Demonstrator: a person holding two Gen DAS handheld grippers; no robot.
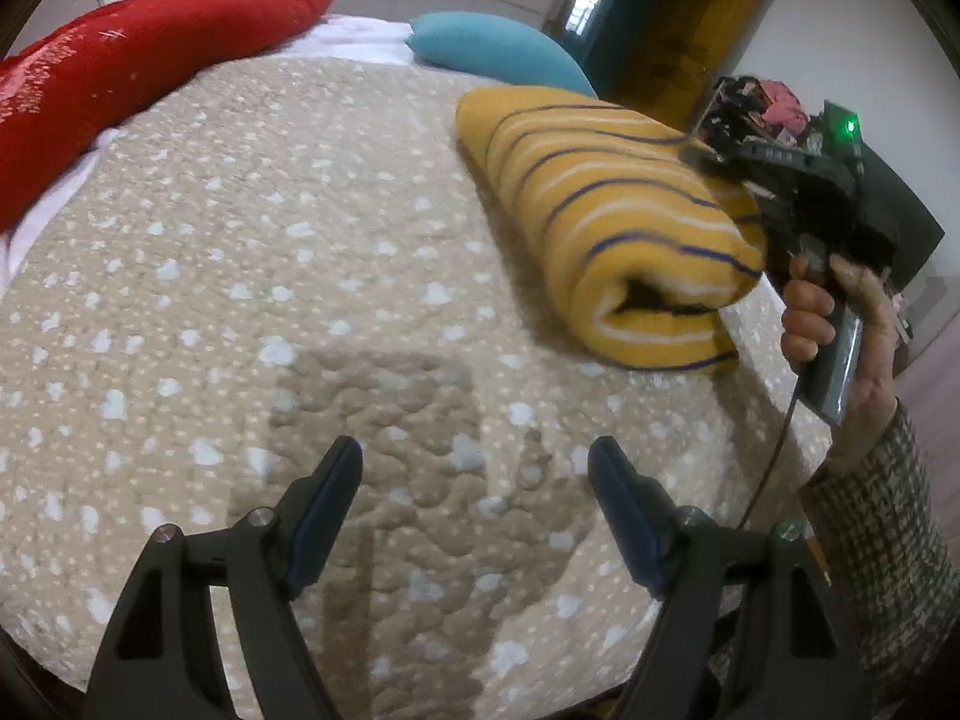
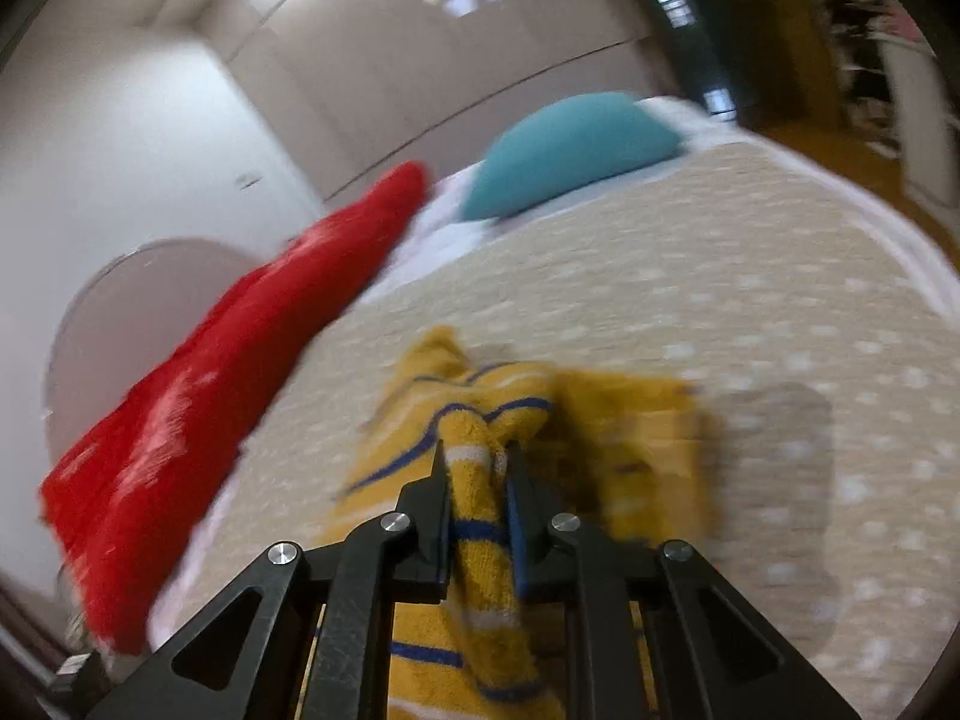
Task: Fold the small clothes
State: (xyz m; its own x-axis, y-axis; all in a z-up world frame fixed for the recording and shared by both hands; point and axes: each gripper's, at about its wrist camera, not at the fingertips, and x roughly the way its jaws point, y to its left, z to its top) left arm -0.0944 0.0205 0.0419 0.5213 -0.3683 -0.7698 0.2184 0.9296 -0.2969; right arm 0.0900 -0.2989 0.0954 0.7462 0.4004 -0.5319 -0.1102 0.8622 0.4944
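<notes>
Left wrist view: the left tool (image 1: 474, 480) hangs over the bed (image 1: 252, 276) with its two fingers spread wide and nothing between them, only the spotted beige cover below. The yellow striped cloth (image 1: 606, 216) lies doubled over on the bed, beyond the left tool and to its right, well apart from its fingertips. At the cloth's right edge is the right tool (image 1: 714, 165), held by the person's hand (image 1: 822, 312); its tips reach into the fold of the cloth. A red pillow (image 1: 132, 66) and a blue pillow (image 1: 498, 48) lie at the far end of the bed, past the cloth

Right wrist view, blurred: the right tool (image 2: 477, 450) has its fingers pressed together on a bunched ridge of the cloth (image 2: 474, 516), which runs up between the pads and spreads onto the bed (image 2: 750, 300) just beyond the tips. The red pillow (image 2: 252, 360) lies left of the cloth, the blue pillow (image 2: 570, 150) far beyond it
</notes>
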